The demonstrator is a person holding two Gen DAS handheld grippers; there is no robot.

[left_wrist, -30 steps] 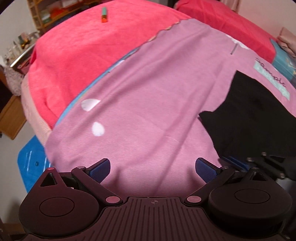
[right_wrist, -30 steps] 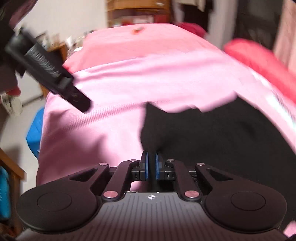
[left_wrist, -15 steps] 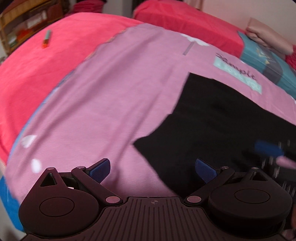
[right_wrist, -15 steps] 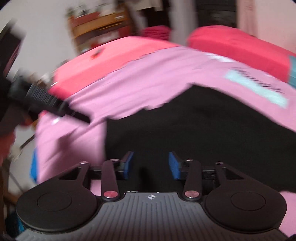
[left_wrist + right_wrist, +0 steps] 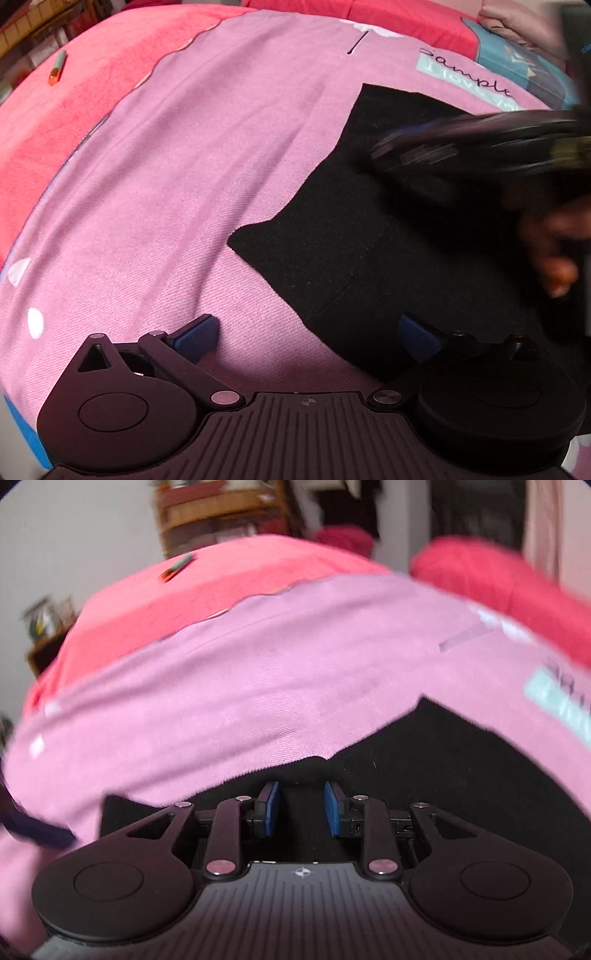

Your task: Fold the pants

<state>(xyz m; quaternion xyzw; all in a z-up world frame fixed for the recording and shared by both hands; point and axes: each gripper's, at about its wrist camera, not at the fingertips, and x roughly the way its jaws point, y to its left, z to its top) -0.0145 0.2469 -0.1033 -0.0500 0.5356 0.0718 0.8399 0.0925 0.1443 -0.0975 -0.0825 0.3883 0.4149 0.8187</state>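
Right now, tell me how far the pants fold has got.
Done: the black pants lie flat on the pink sheet, apparently already doubled, though I can't count layers. In hand: nothing; the left gripper and right gripper both have open jaws, hovering over the cloth. Left: grasp an edge and fold again.

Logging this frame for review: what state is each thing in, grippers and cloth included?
left gripper: open wide, holding nothing
right gripper: partly open over the cloth, holding nothing
black pants: lying flat on the pink sheet
marker: lying on the red blanket
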